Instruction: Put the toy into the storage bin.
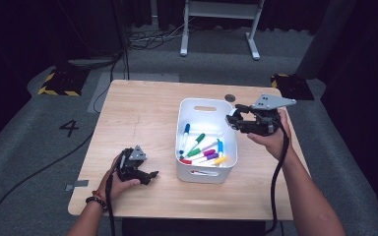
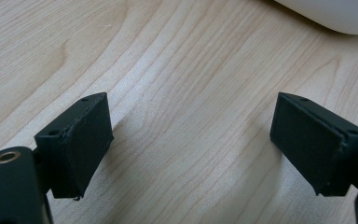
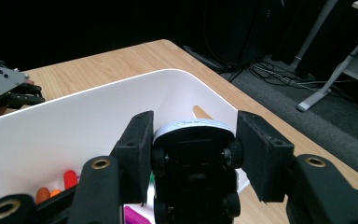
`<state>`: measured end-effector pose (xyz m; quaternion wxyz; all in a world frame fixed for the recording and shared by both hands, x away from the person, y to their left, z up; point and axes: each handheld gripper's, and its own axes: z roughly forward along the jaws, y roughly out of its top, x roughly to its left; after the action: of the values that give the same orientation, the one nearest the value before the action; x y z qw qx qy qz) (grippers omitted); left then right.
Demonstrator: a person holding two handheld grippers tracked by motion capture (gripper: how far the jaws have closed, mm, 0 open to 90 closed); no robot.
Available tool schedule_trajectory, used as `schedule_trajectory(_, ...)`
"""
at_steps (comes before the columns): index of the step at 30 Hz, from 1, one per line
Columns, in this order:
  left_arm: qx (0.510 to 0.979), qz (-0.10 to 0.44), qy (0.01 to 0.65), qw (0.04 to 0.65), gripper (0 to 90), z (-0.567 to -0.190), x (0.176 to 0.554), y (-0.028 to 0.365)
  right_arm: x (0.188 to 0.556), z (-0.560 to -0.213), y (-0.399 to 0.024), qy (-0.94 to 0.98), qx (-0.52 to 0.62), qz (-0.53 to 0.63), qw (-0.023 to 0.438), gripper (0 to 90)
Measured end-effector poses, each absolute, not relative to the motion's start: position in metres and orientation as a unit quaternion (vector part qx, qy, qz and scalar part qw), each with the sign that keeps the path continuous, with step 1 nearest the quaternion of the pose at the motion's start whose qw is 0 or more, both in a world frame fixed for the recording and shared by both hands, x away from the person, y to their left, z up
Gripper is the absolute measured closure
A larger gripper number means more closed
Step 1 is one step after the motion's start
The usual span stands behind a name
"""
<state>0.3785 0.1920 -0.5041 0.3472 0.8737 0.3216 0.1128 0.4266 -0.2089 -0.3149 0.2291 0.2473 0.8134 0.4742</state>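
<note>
My right gripper point(image 3: 193, 140) is shut on a small toy car point(image 3: 191, 172), whose black underside and wheels face the camera and whose pale body points away. In the high view this gripper point(image 1: 235, 120) hovers over the right rim of a white bin point(image 1: 205, 102). Several coloured markers point(image 1: 202, 150) lie in the bin's near half. My left gripper point(image 1: 151, 176) rests low on the wooden table point(image 1: 142, 108), left of the bin. Its jaws stand wide apart with only bare wood between them point(image 2: 191, 144).
The bin's rounded corner point(image 2: 335, 14) lies just beyond the left gripper. A round grommet point(image 1: 230, 98) sits in the tabletop behind the bin. Cables and a desk frame point(image 1: 216, 29) are on the floor beyond the table's far edge.
</note>
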Motion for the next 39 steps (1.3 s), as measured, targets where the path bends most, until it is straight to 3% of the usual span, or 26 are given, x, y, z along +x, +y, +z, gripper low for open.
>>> schedule_trajectory(20, 0.874, 0.113, 0.321, 0.347, 13.1, -0.504, 0.379, 0.192, 0.447, -0.345, -0.151, 0.882, 0.187, 0.401, 0.164, 48.4)
schedule_trajectory(39, 0.874, 0.113, 0.321, 0.347, 13.1, -0.504, 0.379, 0.192, 0.438, -0.366, -0.142, 0.936, 0.134, 0.312, 0.096, 48.4)
